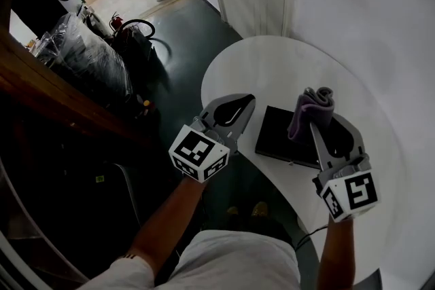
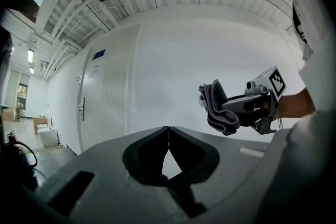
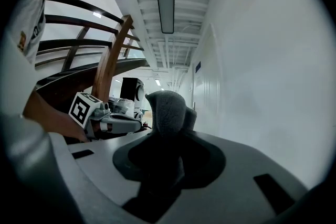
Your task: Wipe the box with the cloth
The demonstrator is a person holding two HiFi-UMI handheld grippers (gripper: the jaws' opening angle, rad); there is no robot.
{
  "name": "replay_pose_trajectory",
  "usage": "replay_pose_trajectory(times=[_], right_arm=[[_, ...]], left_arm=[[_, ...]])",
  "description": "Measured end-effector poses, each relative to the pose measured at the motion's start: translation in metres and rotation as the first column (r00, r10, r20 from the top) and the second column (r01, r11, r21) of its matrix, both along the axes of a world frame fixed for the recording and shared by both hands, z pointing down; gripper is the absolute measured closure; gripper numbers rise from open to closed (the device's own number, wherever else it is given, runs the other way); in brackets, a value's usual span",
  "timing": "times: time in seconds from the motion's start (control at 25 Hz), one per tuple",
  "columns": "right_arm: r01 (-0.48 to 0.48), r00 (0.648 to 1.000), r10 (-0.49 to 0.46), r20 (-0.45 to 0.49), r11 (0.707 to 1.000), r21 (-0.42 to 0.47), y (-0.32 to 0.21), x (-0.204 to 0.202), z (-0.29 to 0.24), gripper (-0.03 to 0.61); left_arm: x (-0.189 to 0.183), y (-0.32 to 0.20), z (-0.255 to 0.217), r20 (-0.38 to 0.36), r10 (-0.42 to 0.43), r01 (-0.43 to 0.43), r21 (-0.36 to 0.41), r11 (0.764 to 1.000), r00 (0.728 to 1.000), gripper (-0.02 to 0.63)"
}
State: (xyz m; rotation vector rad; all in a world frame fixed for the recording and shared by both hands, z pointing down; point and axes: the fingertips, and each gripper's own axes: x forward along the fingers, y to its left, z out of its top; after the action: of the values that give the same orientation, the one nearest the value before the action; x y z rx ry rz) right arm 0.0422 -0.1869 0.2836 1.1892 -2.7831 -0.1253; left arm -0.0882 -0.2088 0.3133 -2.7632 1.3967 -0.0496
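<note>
The right gripper [image 1: 325, 124] is clamped on a folded purple-grey cloth [image 1: 311, 109]. The cloth sticks out past its tips and covers the right end of the flat black box [image 1: 280, 134] on the round white table [image 1: 272, 64]. The left gripper [image 1: 246, 104], its jaws pressed together on nothing, hovers just left of the box, over the table's edge and the dark floor [image 1: 190, 37].

On my feed the cloth [image 1: 312, 109] reads as dusty mauve-grey, the box [image 1: 280, 136] as plain matte black, and the table [image 1: 272, 64] as flat white. The left gripper [image 1: 247, 101] and right gripper [image 1: 317, 124] are both pale grey with black inner pads. Each has a white cube [image 1: 198, 153] printed with black square markers. I see a dark greenish-grey floor [image 1: 197, 37], a white wall [image 1: 367, 10], a warm brown wooden railing [image 1: 47, 92], a red fire extinguisher [image 1: 116, 22], and a white shirt [image 1: 238, 258].
</note>
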Motion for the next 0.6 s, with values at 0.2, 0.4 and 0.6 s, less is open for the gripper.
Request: replay_pose_trajectory(times=[0.2,0.4,0.6], right_arm=[[-0.044,0.999,0.042,-0.028,0.997,-0.071,-0.021,-0.002,0.020,0.476],[-0.104,0.993,0.094,-0.076,0.985,-0.137,-0.035,-0.008,0.041,0.476],[-0.154,0.985,0.133,-0.113,0.967,-0.205,-0.046,-0.018,0.059,0.474]], left_arm=[[0.003,-0.016,0.023,0.023,-0.008,0.010,-0.070,0.998,1.000,0.597],[0.007,-0.028,0.049,0.032,0.012,-0.007,-0.160,0.987,0.999,0.597],[0.009,-0.037,0.071,0.038,0.038,-0.027,-0.246,0.969,0.999,0.595]])
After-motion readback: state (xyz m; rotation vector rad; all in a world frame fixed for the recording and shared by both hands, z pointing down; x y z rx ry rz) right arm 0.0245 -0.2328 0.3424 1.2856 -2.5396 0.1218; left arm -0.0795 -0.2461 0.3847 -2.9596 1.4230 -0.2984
